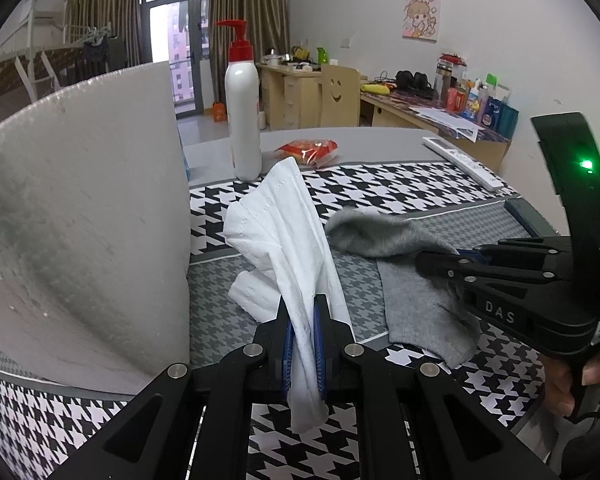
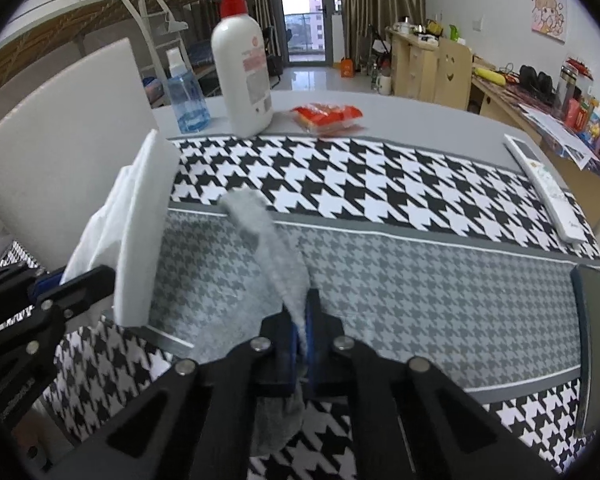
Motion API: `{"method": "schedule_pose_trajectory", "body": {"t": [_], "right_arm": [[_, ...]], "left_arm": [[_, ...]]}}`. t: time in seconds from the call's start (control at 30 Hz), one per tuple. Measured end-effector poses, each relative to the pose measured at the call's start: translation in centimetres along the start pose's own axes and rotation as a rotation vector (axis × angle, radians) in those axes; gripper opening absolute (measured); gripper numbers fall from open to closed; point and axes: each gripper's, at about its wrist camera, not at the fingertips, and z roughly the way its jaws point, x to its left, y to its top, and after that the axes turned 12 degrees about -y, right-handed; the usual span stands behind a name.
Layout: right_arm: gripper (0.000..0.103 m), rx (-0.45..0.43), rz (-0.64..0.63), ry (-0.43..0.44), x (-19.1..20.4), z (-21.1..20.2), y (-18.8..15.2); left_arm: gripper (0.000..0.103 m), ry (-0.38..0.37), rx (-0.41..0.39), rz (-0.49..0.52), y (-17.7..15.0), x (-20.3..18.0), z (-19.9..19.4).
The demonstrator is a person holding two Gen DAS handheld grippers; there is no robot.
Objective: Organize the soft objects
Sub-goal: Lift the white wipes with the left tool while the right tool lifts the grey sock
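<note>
Left tongs [image 1: 303, 334] — tissue [image 1: 284, 224]; right tongs [image 2: 303, 320] — sock [image 2: 268, 240].

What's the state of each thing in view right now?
Left gripper: shut on the tissue.
Tissue: pinched, sticking up crumpled.
Right gripper: shut on the sock.
Sock: grey, one edge pinched, the rest draped on the mat.
Pump bottle: upright, capped.
Blue bottle: upright.
Snack pack: lying flat.
Remote: lying flat.
</note>
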Motion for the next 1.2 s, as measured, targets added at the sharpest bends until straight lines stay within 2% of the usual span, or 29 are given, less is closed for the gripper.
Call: {"method": "schedule_pose_trajectory", "body": {"t": [0.23,0.63,1.2], "right_arm": [[0.006,-0.075,0.019,-0.036,0.6,-3.1,0.0],[0.006,-0.155,0.064,-0.063,0.2,-6.9,0.3],[0.006,-0.226,0.082,-0.055,0.2,-9.0,0.6]], "left_arm": [[0.01,-0.011,-0.032,0.023,0.3,0.0,-1.0],[0.01,-0.039,-0.092,0.038,-0.1,0.1,-3.5],[0.01,-0.038,-0.154,0.053,0.2,0.2,-6.0]]}}
